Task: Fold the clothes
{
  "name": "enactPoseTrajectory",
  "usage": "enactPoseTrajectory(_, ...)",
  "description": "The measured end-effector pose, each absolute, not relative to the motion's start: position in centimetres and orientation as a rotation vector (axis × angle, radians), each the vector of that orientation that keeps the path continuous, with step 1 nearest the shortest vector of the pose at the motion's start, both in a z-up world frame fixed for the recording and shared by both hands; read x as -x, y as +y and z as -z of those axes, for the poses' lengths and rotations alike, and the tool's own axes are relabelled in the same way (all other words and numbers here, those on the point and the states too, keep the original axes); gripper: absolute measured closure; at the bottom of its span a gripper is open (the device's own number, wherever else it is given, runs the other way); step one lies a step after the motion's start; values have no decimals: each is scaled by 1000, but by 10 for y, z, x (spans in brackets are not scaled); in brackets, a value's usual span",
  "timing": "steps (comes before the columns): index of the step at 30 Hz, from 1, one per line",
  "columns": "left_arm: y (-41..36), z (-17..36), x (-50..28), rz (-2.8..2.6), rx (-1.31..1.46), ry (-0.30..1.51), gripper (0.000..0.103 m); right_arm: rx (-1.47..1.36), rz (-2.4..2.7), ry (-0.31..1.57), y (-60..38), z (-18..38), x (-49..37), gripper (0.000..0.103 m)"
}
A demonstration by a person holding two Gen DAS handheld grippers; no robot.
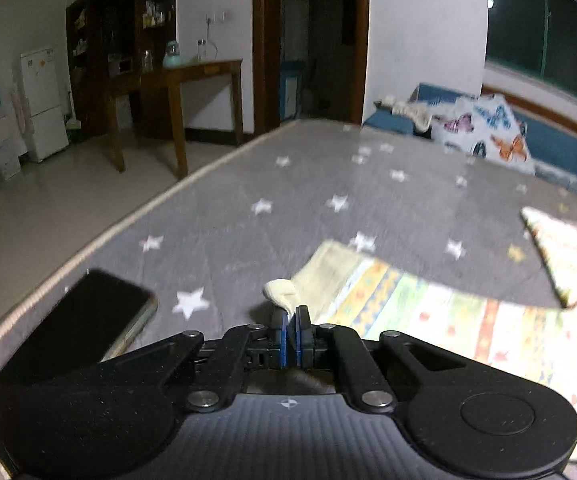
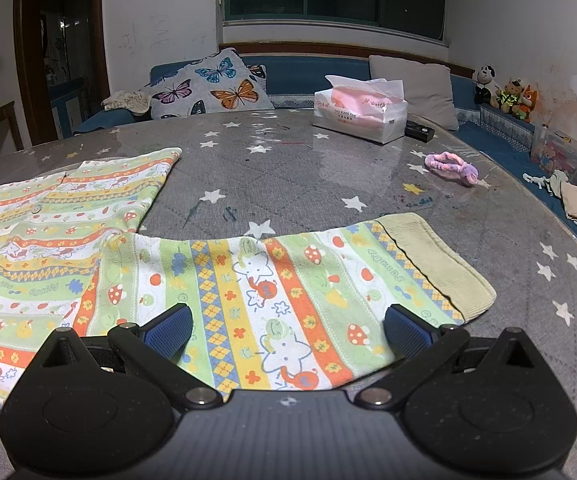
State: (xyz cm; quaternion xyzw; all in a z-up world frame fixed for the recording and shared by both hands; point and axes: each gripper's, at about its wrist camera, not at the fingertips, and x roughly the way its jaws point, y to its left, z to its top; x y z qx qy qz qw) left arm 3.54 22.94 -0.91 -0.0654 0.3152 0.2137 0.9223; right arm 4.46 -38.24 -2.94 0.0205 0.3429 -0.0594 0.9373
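A: In the left wrist view, what is being done?

B: A cream cuff (image 1: 284, 294) of the striped shirt (image 1: 440, 320) is pinched by the left hand-held gripper (image 1: 291, 314). The blue pads are almost together, with the cloth caught at their tips. The cuff is lifted a little off the counter (image 1: 248, 200). A dark phone (image 1: 88, 320) is seen lying near the left edge, apart from the shirt.

A: And in the right wrist view?

B: The right hand-held gripper (image 2: 288, 332) is held wide, and nothing is gripped. It hangs just over a sleeve (image 2: 280, 300) that is spread flat on the counter (image 2: 308, 176). The rest of the shirt (image 2: 48, 220) lies to the left. A tissue pack (image 2: 362, 112) and a pink hair band (image 2: 450, 166) are further back, well apart from the cloth.

A: Which step is this, then?

B: It is judged to be an early fold. One sleeve end has been grabbed, and the shirt is not yet folded.

A: What is needed next?

B: The pinched cuff should likely be carried over the body of the shirt and laid down flat. The grip must be kept tight until then, and the phone should be missed.
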Motion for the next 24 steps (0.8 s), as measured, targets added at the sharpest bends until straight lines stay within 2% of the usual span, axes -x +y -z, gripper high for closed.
enactPoseTrajectory(2,224,7,-35,-465,100,648,87,-42,121,701,-383,29,-45,0)
enactPoseTrajectory(6,212,-8,-27,-464,84,624,63,-38,122,702,-382,29,-45,0)
enactPoseTrajectory(8,199,-17,-24,-424,61,604,58,-32,116,706,-381,28,-46,0)
enactPoseTrajectory(13,146,-29,-32,-228,-13,591,56,-5,45,704,-367,17,-41,0)
enactPoseTrajectory(24,12,-8,-69,165,-162,615,56,71,-187,682,-298,5,-40,0)
